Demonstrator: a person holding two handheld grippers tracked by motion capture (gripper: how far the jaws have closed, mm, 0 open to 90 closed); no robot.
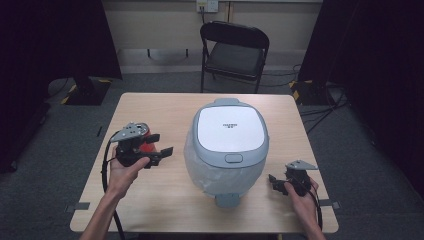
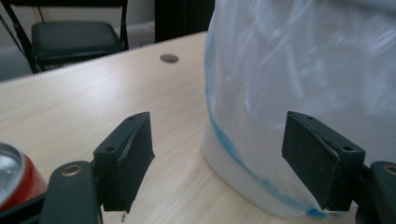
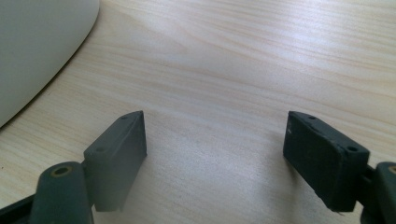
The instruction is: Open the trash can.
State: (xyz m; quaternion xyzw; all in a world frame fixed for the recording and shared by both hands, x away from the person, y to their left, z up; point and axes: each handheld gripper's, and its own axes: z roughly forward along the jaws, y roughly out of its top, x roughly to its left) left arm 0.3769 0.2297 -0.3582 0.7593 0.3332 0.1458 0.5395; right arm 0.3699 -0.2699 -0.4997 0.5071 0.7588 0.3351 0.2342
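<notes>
A rice cooker (image 1: 229, 131) with a white lid and grey rim stands mid-table, its body wrapped in clear plastic (image 2: 299, 70). My left gripper (image 1: 164, 143) hovers left of it, held in a hand, jaws open and pointing at the wrapped side with nothing between them (image 2: 217, 133). A red drink can (image 1: 148, 143) stands just behind that gripper, its top at the lower left of the left gripper view (image 2: 14, 175). Low over the bare wood at the cooker's front right, my right gripper (image 1: 275, 182) is open and empty (image 3: 215, 126). The cooker's pale side (image 3: 37, 46) fills that view's upper left corner.
The wooden table (image 1: 150, 200) has bare room in front of and beside the cooker. A black folding chair (image 1: 234, 50) stands beyond the far edge. Dark curtains flank the room, with a stand base (image 1: 85, 92) on the floor at left. A round cap (image 2: 169, 58) sits in the tabletop.
</notes>
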